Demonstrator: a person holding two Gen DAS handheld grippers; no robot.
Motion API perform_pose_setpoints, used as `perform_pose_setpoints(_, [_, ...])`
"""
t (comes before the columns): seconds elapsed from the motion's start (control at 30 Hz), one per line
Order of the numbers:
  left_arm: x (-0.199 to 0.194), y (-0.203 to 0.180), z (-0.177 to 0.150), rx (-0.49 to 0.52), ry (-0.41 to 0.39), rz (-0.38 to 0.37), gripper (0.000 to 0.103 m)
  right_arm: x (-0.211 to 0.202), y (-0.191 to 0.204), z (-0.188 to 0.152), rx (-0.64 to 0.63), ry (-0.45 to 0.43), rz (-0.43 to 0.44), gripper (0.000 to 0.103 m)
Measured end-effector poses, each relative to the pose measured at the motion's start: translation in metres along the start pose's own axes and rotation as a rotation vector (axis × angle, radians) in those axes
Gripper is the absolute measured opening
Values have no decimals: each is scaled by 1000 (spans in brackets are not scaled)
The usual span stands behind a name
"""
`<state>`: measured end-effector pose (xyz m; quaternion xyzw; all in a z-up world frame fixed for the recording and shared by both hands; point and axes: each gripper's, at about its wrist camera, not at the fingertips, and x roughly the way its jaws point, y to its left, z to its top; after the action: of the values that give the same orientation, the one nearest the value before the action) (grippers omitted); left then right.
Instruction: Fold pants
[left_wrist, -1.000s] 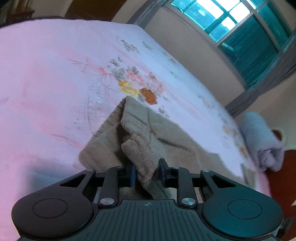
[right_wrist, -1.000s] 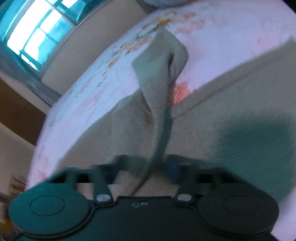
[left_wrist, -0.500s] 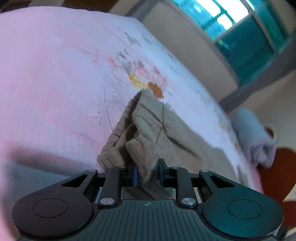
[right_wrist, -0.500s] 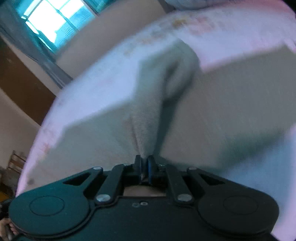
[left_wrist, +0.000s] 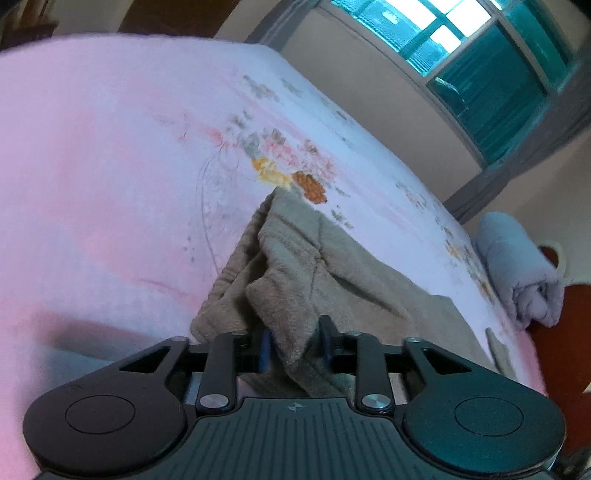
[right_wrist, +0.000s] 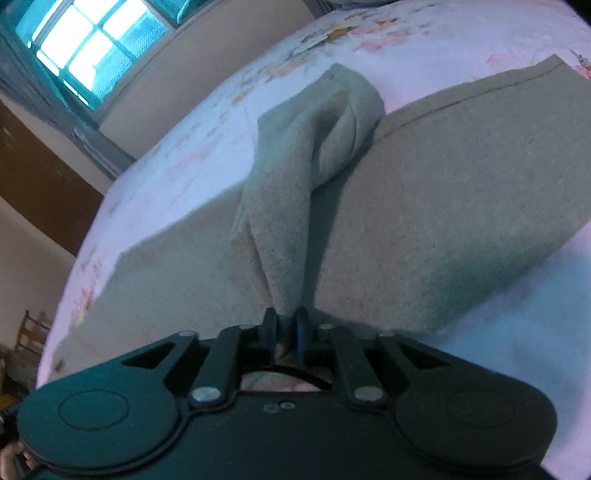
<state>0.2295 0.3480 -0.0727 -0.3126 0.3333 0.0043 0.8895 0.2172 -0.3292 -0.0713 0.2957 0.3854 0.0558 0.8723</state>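
Observation:
Beige fleece pants lie on a pink floral bedsheet. My left gripper is shut on a bunched fold at the waistband end and holds it a little above the bed. In the right wrist view the pants spread wide over the bed, and my right gripper is shut on a raised ridge of the cloth that runs away from the jaws. The fingertips of both grippers are partly buried in fabric.
A rolled pale blue blanket lies at the bed's far right edge. A teal-paned window and a beige wall stand behind the bed. The window also shows in the right wrist view, and a wooden chair stands at the far left.
Both grippers keep their hold on the pants. The right one has carried its fold across, so the cloth now lies wider and flatter. The left view has shifted only slightly.

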Motion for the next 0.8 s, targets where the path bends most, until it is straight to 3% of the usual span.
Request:
perform_pose_setpoints(0.03, [-7, -6, 0, 24, -19, 32, 55, -10, 1, 3, -11, -32, -6, 14])
perform_pose_setpoints(0.07, [-16, -14, 0, 61, -50, 87, 81, -19, 4, 7, -34, -62, -8, 14])
perform_pose_setpoints(0.13, [-37, -36, -2, 161, -156, 201, 97, -38, 5, 15, -79, -118, -9, 14])
perform_pose_setpoints(0.23, [-49, -66, -6, 237, -196, 249, 97, -61, 4, 28, -142, -185, -29, 15])
perform_pose_setpoints(0.37, [-26, -113, -26, 373, -151, 321, 99, -64, 23, 50, -259, -231, -68, 18])
perform_pose_setpoints(0.5, [7, -165, -63, 414, -85, 223, 99, -44, 55, 74, -400, -242, -100, 25])
perform_pose_setpoints(0.57, [24, -189, -84, 448, -53, 216, 99, -32, 67, 81, -468, -235, -116, 30])
perform_pose_setpoints(0.67, [44, -211, -107, 503, -83, 338, 99, -16, 82, 85, -574, -202, -158, 40])
perform_pose_setpoints(0.8, [50, -189, -105, 395, -114, 484, 99, 23, 91, 89, -670, -129, -194, 40])
